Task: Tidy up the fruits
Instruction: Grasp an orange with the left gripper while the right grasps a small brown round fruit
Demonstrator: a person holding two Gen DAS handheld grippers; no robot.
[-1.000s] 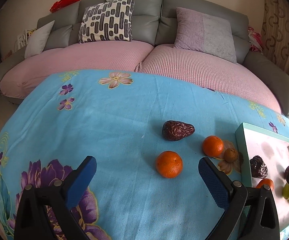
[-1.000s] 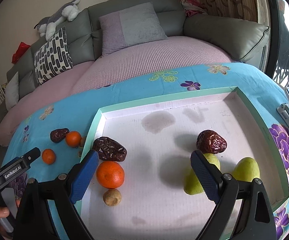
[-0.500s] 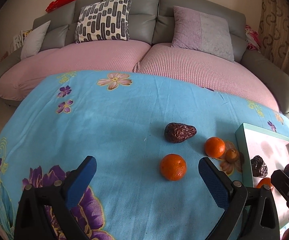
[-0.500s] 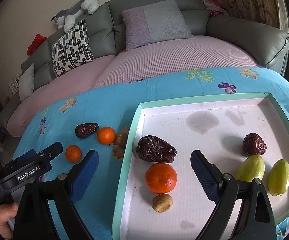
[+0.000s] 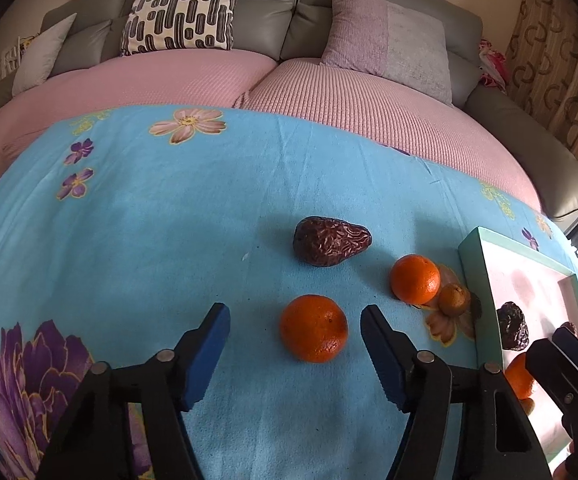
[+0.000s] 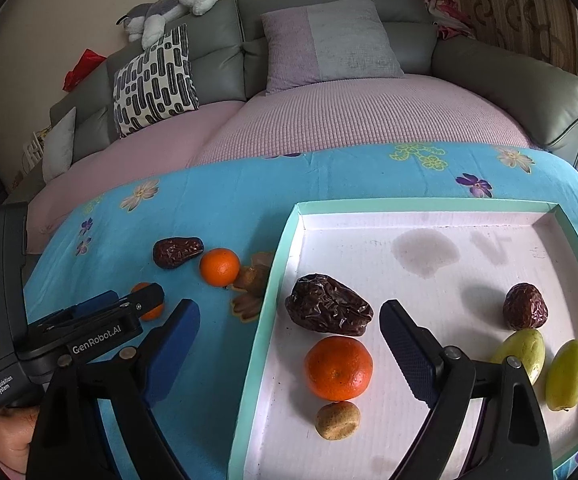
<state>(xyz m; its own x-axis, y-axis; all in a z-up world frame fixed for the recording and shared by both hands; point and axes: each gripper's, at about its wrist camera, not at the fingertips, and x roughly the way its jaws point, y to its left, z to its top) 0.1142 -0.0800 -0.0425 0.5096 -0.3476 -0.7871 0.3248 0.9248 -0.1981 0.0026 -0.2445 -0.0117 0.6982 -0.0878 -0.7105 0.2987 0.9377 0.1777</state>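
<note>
My left gripper [image 5: 295, 322] is open, its blue pads on either side of a tangerine [image 5: 313, 328] lying on the blue cloth, without touching it. Beyond it lie a wrinkled brown date [image 5: 330, 241], a second tangerine [image 5: 415, 279] and a small brown fruit [image 5: 454, 300]. My right gripper [image 6: 289, 320] hangs open over the left edge of the mint-rimmed white tray [image 6: 277, 264]. Inside the tray lie a large date [image 6: 327, 310], a tangerine [image 6: 339, 368], a small tan fruit [image 6: 337, 420], another date [image 6: 525, 306] and two green fruits [image 6: 523, 350] [image 6: 567, 374].
The table wears a blue flowered cloth [image 5: 149, 208]. Behind it stands a grey sofa with a pink cover [image 5: 329, 100] and cushions. A hand [image 6: 11, 436] holds the left gripper's body [image 6: 69, 336] at the lower left of the right wrist view.
The left gripper has moved forward and down onto the near tangerine, which now sits between its pads. The right gripper has shifted left, from over the tray's middle to its left edge.
</note>
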